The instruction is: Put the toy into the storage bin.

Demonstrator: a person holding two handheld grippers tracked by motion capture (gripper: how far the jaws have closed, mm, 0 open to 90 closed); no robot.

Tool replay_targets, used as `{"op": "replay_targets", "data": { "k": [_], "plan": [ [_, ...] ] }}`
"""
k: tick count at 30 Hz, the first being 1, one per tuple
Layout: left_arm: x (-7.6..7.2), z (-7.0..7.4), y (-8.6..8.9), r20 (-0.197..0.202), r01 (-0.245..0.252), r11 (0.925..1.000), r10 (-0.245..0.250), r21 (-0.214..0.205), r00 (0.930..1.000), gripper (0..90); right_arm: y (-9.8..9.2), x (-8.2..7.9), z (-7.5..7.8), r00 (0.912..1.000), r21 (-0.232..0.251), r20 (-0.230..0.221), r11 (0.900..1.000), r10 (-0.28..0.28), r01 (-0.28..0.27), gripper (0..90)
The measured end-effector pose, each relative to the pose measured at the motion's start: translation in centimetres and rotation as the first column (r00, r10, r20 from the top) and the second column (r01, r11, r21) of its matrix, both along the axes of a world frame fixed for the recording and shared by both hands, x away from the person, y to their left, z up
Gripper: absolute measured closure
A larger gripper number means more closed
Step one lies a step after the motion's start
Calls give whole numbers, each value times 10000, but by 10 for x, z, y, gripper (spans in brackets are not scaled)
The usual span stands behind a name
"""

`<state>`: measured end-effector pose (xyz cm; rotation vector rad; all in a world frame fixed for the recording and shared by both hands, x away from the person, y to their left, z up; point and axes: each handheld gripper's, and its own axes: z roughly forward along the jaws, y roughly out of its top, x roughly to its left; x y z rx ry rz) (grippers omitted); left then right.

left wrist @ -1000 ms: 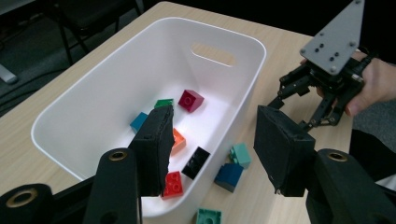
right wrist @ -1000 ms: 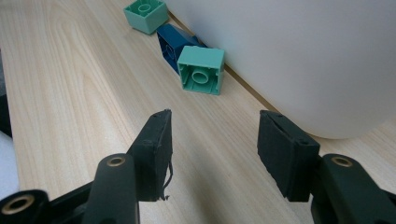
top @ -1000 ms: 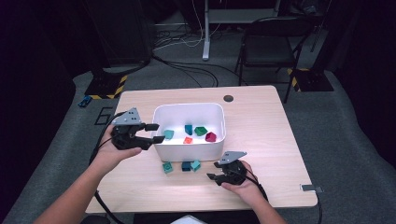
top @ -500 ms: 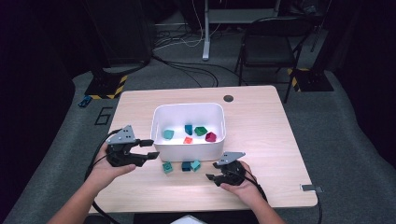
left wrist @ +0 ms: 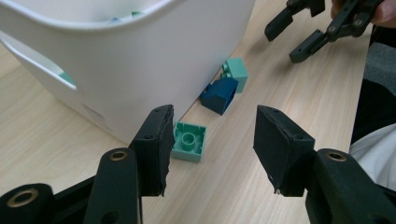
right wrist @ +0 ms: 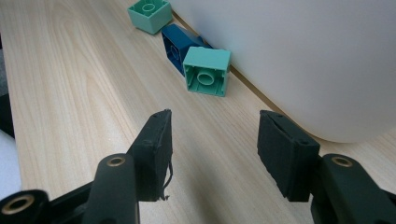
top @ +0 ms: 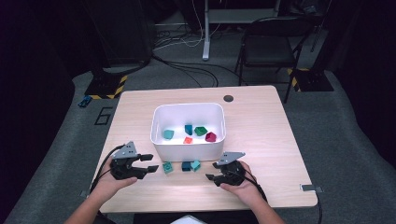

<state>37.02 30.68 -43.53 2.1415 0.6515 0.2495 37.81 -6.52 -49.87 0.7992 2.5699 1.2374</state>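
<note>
Left gripper [top: 150,163]: in my left hand, low over the table [top: 261,140] at the bin's front left corner. Jaws stand about half apart and I grip nothing. In the left gripper view the near green brick sits just ahead of the left jaw's tip, not between the pads.

Right gripper [top: 211,173]: in my right hand, low at the front of the table, right of the bricks. Jaws about half apart, nothing between them. I also see it far off in the left gripper view [left wrist: 308,28], pointing toward the bricks.

Bin [top: 187,144]: white, mid-table, open top. Its near wall fills the upper left of the left gripper view [left wrist: 140,56] and the upper right of the right gripper view [right wrist: 303,56].

Green brick [top: 167,167]: on the table just in front of the bin, nearest my left gripper, hollow side showing [left wrist: 189,141]. In the right gripper view it is the farthest one [right wrist: 149,15].

Blue brick [top: 186,165]: middle of the row, close against the bin wall [left wrist: 219,94], touching the third brick [right wrist: 175,44].

Third brick [top: 195,164]: light green, nearest my right gripper, just ahead of its jaws with hollow side toward me [right wrist: 207,71]; beyond the blue one from the left [left wrist: 236,71].

Inside the bin: several small pieces on its floor, teal [top: 168,134], dark teal [top: 188,129], green [top: 200,131], orange [top: 187,140], dark red [top: 210,136], lying apart from each other.
</note>
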Motion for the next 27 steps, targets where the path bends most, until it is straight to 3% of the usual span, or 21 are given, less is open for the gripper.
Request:
{"op": "replay_targets", "data": {
  "k": [10,19,27],
  "plan": [
    [12,-31,1,-344,-341,9994,342,45,9988,477,0,0,0,10000,19,6,10000,-6,6,448],
    [20,-51,-6,-499,-232,9995,242,207,9985,477,0,0,0,10000,16,48,10000,33,-34,448],
    [29,-65,-11,-740,-169,9971,224,739,9970,475,0,0,1,9999,21,81,10000,86,-86,448]
  ]
}}
